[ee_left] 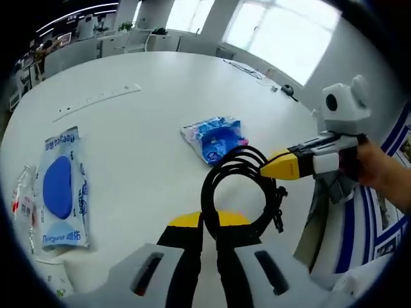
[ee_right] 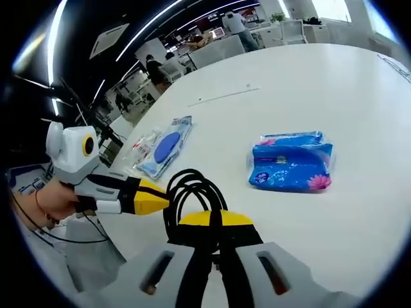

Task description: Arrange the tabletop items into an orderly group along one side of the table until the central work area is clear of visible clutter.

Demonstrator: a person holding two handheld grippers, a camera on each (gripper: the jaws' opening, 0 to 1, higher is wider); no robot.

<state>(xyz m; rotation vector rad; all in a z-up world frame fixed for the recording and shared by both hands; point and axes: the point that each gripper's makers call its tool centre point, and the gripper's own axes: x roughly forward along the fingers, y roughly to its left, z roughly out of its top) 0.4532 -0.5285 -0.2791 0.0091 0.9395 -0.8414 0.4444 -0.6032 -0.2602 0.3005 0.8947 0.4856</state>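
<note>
A coiled black cable (ee_left: 237,186) hangs just above the white round table (ee_left: 148,83), held from two sides. My left gripper (ee_left: 210,219) is shut on the near part of the loop. My right gripper (ee_left: 282,167) comes in from the right, its yellow tips shut on the coil's far side. In the right gripper view the same cable (ee_right: 189,192) rises from my right gripper (ee_right: 215,219), and the left gripper (ee_right: 154,200) clamps it from the left. A blue tissue pack (ee_left: 215,136) (ee_right: 292,163) lies flat beyond the coil.
A clear packet with a blue oval (ee_left: 62,189) (ee_right: 165,146) lies beside a small clear packet with red print (ee_left: 22,199). A thin white strip (ee_left: 96,101) (ee_right: 221,96) lies farther out. A thin black cord (ee_left: 247,69) rests near the far edge. Desks and people stand beyond the table.
</note>
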